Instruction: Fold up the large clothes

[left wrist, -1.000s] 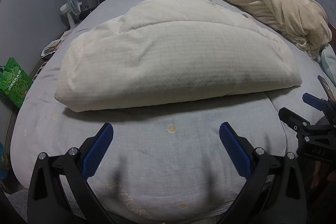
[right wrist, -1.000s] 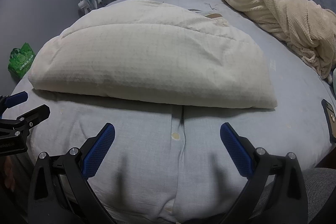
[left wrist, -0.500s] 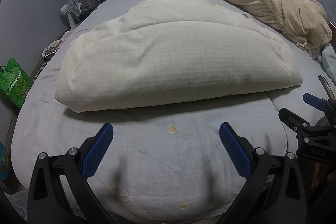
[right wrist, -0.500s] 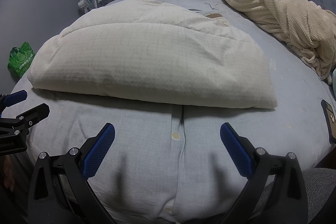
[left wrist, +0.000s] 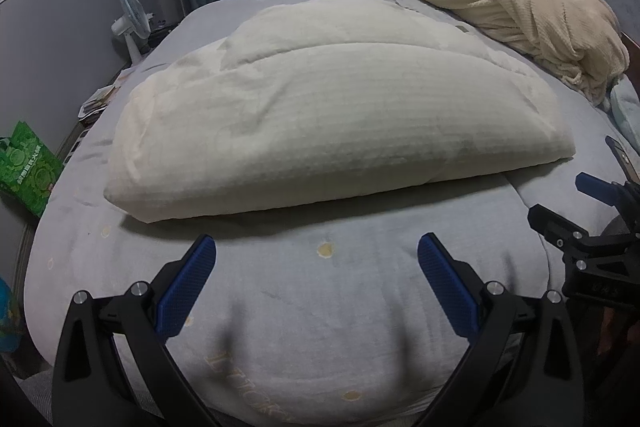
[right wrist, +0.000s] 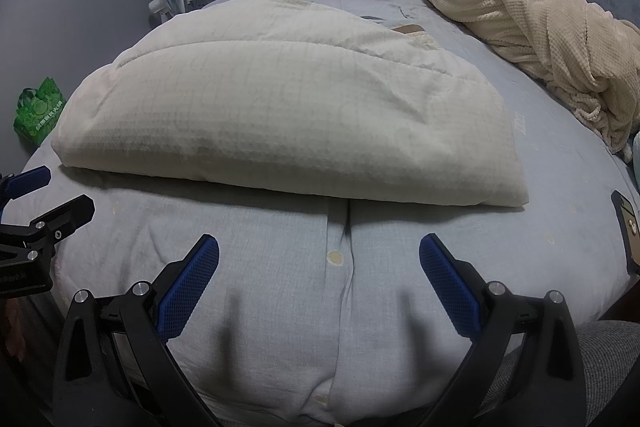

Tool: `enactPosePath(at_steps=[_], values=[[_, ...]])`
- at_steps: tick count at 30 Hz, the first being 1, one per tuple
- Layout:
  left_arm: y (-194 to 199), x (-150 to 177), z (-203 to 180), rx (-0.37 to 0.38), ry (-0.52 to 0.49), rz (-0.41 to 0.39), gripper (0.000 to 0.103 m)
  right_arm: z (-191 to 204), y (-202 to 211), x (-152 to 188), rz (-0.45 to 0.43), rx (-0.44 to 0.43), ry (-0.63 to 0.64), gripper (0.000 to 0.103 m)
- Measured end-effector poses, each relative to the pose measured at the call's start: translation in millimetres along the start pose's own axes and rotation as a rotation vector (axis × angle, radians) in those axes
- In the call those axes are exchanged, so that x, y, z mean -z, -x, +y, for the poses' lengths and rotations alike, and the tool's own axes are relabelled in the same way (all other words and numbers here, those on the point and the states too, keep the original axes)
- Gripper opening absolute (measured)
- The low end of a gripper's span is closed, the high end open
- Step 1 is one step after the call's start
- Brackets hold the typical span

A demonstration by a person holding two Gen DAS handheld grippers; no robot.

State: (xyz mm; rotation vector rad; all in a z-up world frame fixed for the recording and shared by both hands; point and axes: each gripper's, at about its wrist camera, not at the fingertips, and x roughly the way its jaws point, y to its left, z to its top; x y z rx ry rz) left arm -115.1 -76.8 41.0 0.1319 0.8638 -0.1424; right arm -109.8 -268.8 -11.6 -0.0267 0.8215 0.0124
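A large cream quilted piece point(left wrist: 332, 119) lies folded into a thick pad across the middle of the bed; it also shows in the right wrist view point(right wrist: 288, 115). My left gripper point(left wrist: 316, 267) is open and empty, hovering over the near edge of the blue-grey bed cover point(left wrist: 320, 307), short of the cream piece. My right gripper point(right wrist: 318, 267) is open and empty at the same near edge, to the right of the left one. Each gripper shows at the side of the other's view.
A crumpled cream knitted blanket point(left wrist: 512, 15) lies at the bed's far right. A phone point(right wrist: 628, 227) lies near the right edge. A green bag point(left wrist: 24, 171) and a fan point(left wrist: 132, 23) stand on the floor at left. Curtains and a balcony door are behind.
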Motion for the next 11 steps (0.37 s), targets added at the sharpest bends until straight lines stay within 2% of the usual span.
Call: enactPosePath(at_steps=[4, 11], values=[[-1.9, -0.2, 0.0, 0.019, -0.008, 0.009, 0.096, -0.8, -2.3, 0.6, 0.005, 0.001, -0.004, 0.096], [-9.8, -0.8, 8.6, 0.016, 0.041, 0.052, 0.096, -3.5, -5.8, 1.3, 0.016, -0.003, -0.015, 0.096]])
